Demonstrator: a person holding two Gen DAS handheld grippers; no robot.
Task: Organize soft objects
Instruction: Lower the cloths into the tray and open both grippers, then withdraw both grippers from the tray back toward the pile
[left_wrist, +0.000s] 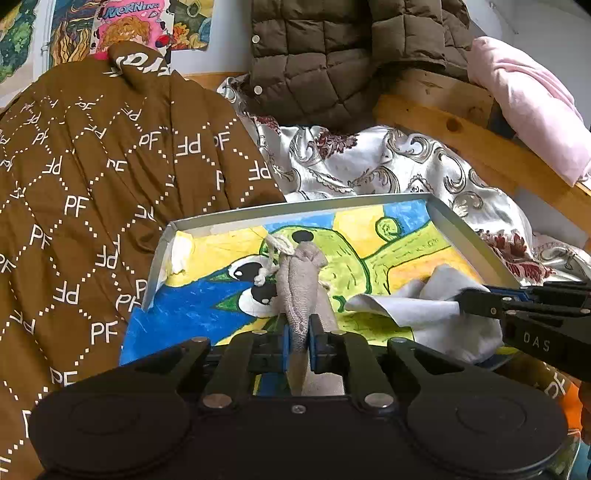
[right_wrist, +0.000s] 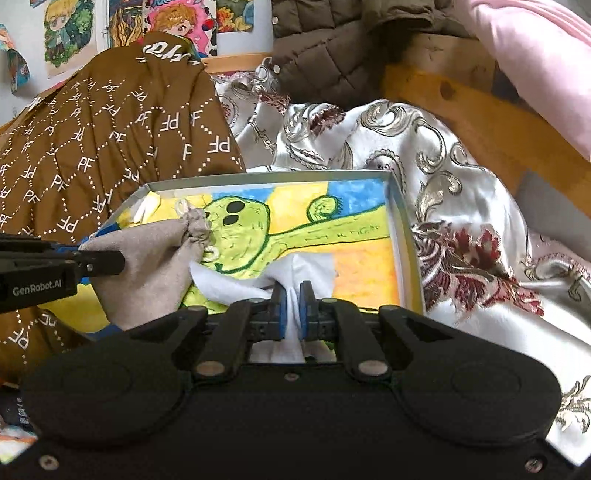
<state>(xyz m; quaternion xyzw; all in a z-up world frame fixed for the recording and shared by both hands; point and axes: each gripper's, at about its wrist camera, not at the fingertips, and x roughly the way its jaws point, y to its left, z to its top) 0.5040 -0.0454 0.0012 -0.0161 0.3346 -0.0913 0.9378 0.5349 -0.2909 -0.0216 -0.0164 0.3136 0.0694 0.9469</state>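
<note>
A shallow tray (left_wrist: 467, 236) with a painted liner rests on bedding. The left gripper (left_wrist: 298, 328) pinches a grey drawstring pouch (left_wrist: 301, 280) over the tray; the right gripper (right_wrist: 291, 295) clamps a white cloth (right_wrist: 236, 286) lying inside it.

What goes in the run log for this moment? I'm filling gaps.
left gripper: shut on beige drawstring pouch | right gripper: shut on white cloth | both over painted tray | not released
</note>
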